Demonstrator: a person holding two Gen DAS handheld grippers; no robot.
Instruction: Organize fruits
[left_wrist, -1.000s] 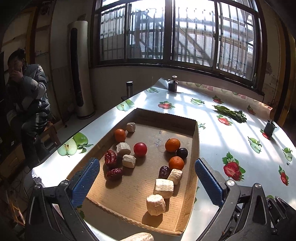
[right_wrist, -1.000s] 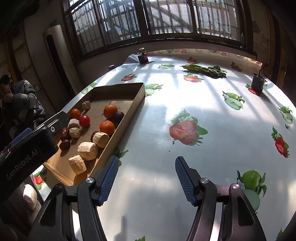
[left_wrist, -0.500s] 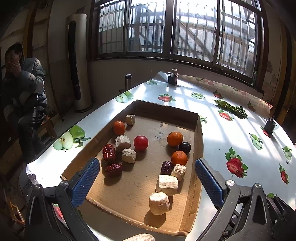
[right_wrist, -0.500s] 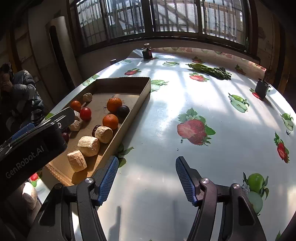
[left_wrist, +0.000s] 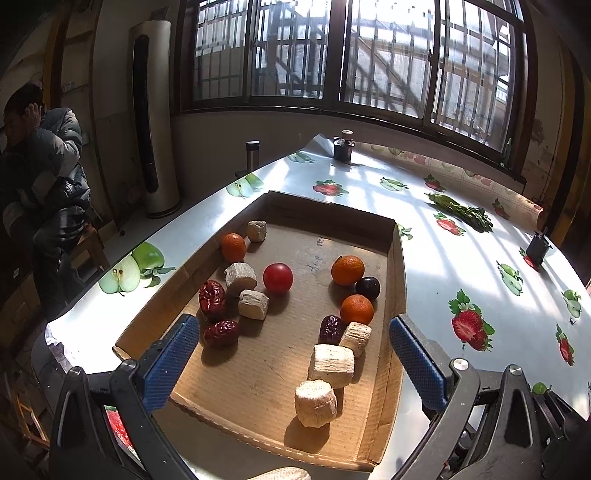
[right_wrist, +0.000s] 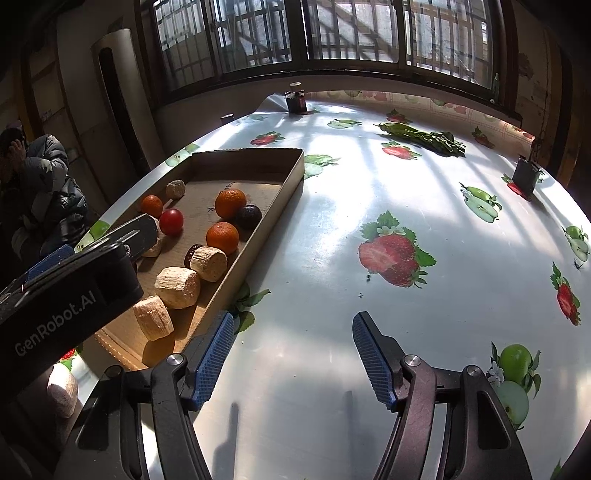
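A shallow cardboard tray (left_wrist: 399, 258) lies on the table. It holds three oranges (left_wrist: 347, 270), a red tomato (left_wrist: 277, 278), a dark plum (left_wrist: 368, 288), three red dates (left_wrist: 212, 298) and several pale cut chunks (left_wrist: 331, 365). My left gripper (left_wrist: 291, 325) hovers over the tray's near end, open and wide, gripping nothing. My right gripper (right_wrist: 293, 319) is over bare tablecloth to the right of the tray (right_wrist: 284, 192). Its jaws are opening with nothing between them. The left gripper's body (right_wrist: 70, 288) hides part of the tray in the right wrist view.
One pale chunk (right_wrist: 62, 395) lies outside the tray at its near end. A green vegetable bundle (left_wrist: 461, 214), a dark jar (left_wrist: 343, 147) and a small black box (left_wrist: 537, 249) stand farther back. A person (left_wrist: 44, 177) sits left of the table.
The right gripper's jaws have parted slightly. Both views have drifted only a little, and nothing in the tray has moved.
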